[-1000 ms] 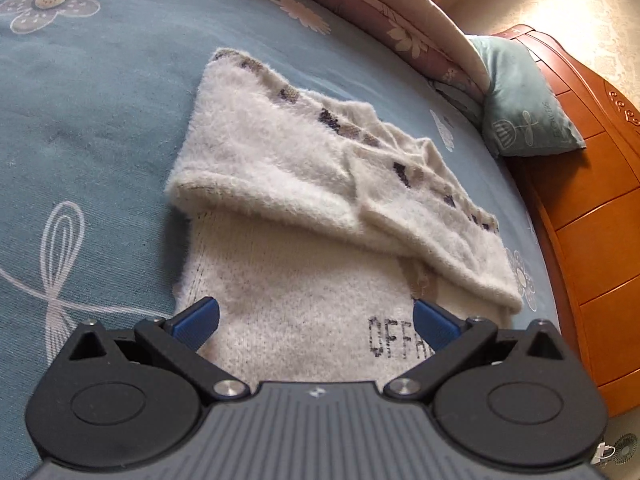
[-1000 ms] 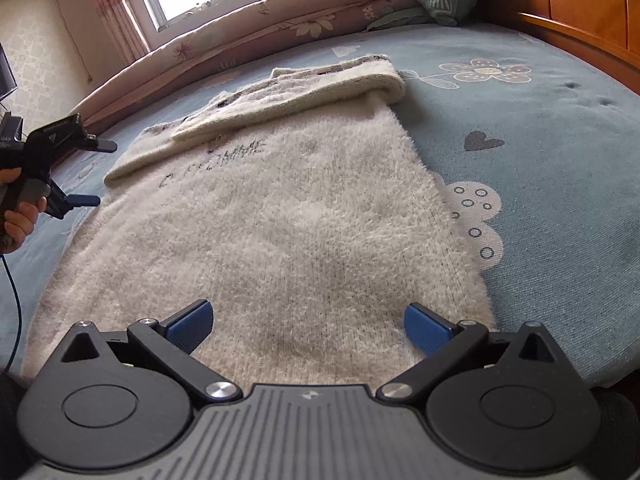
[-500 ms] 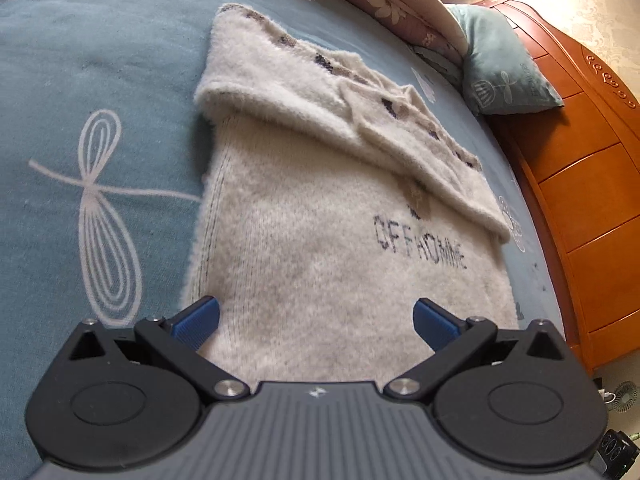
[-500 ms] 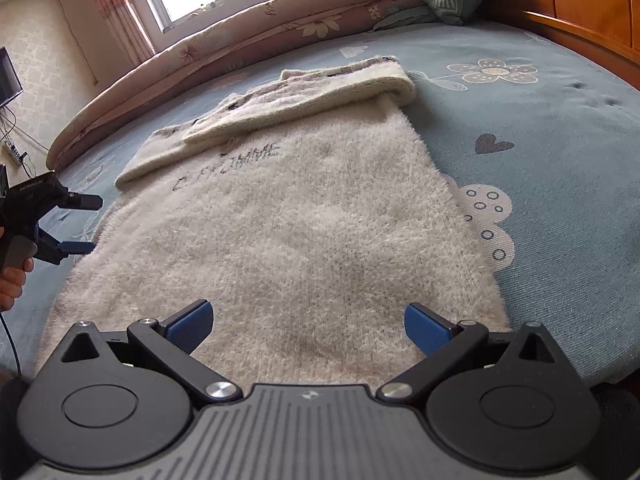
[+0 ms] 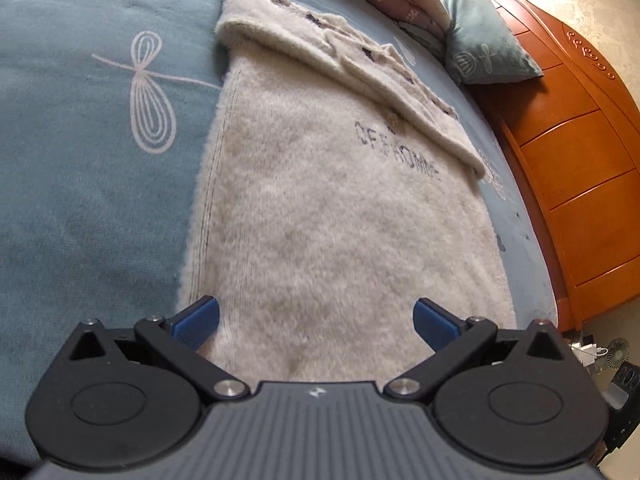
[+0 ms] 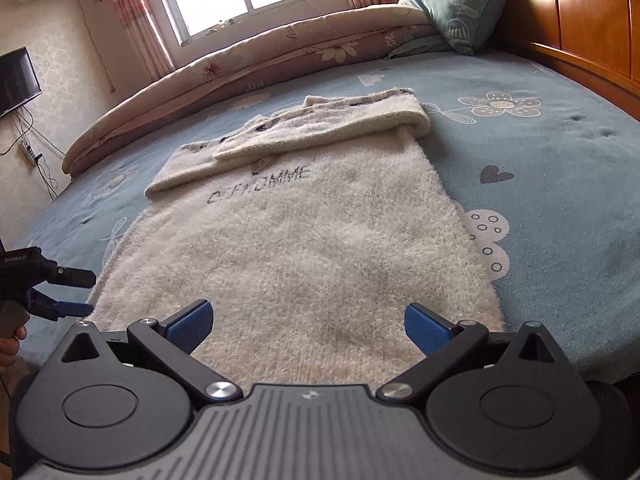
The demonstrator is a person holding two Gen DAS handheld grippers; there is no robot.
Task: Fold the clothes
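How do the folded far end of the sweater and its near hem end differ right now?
The folded far end is doubled over into a thick roll; the near hem end lies in one flat layer. The far end shows dark markings along its edge; the hem end looks plain. The hem end sits between the open fingers of the right gripper, with the left gripper at its other corner; nothing is near the fold. Both are the same fuzzy cream knit resting on the blue bedsheet.
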